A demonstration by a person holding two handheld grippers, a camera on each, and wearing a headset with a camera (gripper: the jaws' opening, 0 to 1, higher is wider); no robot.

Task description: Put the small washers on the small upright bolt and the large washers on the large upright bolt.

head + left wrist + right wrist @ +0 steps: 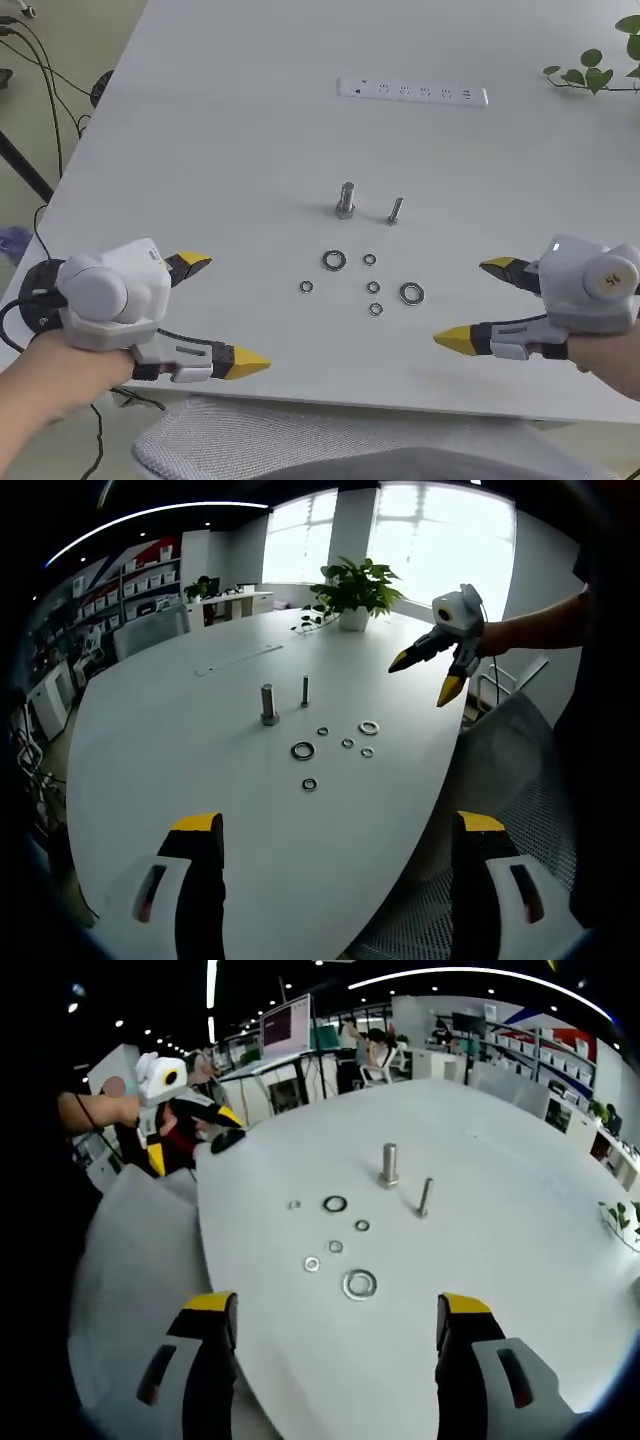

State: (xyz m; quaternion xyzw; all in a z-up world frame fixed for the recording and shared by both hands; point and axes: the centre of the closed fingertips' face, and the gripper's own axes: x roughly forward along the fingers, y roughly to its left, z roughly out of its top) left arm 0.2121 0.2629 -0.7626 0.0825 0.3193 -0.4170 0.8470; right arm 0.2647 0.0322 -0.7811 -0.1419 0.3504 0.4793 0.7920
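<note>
Two empty grippers flank loose washers on the white table [250,120]
The left gripper [232,312] and the right gripper [462,302] hover at the near edge, each with jaws spread wide and nothing between them; the large bolt [345,200] and the small bolt [396,210] stand upright side by side mid-table, well ahead of both sets of jaws; two large washers [334,260] and four small washers [373,287] lie flat just in front of the bolts, none threaded on, between the grippers and apart from both; a power strip [412,91] lies beyond.
</note>
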